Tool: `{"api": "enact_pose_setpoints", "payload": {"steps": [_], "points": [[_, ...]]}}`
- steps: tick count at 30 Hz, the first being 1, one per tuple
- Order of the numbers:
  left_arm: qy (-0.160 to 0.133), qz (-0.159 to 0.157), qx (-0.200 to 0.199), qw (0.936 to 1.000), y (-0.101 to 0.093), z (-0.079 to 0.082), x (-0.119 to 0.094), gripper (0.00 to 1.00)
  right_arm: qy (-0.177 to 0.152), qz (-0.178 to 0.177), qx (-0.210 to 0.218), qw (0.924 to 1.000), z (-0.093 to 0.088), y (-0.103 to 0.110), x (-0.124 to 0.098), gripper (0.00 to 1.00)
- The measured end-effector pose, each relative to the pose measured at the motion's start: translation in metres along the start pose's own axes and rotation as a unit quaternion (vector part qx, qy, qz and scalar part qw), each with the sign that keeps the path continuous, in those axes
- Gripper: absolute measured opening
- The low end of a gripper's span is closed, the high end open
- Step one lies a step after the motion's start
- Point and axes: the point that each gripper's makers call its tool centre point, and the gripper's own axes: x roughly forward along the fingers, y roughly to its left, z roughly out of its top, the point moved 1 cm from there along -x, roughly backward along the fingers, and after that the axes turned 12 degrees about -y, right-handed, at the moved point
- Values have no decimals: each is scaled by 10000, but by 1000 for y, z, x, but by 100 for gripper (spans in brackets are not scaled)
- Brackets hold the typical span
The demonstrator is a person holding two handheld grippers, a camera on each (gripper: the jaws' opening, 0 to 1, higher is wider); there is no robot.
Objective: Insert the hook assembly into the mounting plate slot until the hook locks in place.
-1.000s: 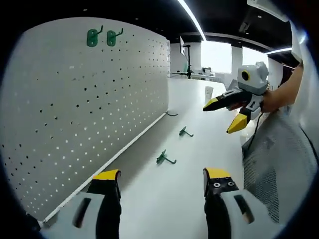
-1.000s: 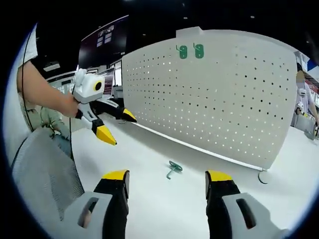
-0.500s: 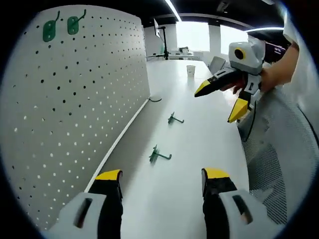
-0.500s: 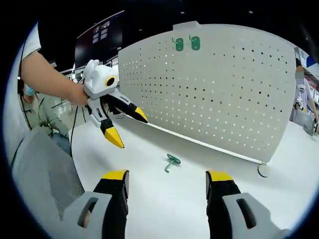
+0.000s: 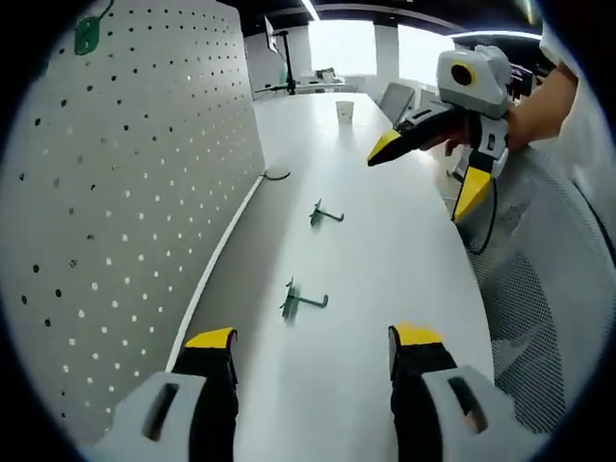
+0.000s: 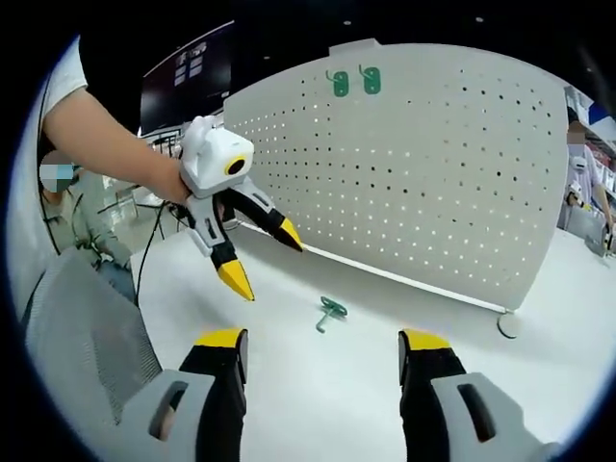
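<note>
Left gripper view: the left gripper [image 5: 303, 351] is held spread and empty above the smooth white table [image 5: 385, 250]. Two green wire hooks [image 5: 300, 300] [image 5: 322, 214] are seen lying beside the perforated white pegboard [image 5: 125, 192]. Farther right, the right gripper [image 5: 428, 164] is held agape, gripping nothing.

Ahead of my tongs, a smooth matt white table [image 5: 385, 241]; beside them a matt perforated pegboard [image 6: 433, 173]; glossy green hooks [image 5: 300, 301].
</note>
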Motion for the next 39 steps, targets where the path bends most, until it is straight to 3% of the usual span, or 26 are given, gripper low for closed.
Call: {"api": "enact_pose_setpoints", "payload": {"steps": [14,25,39], "points": [[381,-384,355,9979,9,-2,24,66,-5,-84,57,9999,-1,-3,0,69],[851,-784,624,9913,6,-15,43,67,15,-207,157,9997,-3,-7,1,77],[1248,-1094,802,9829,7,-24,63,65,-36,-275,297,9992,-1,-10,-1,75]]}}
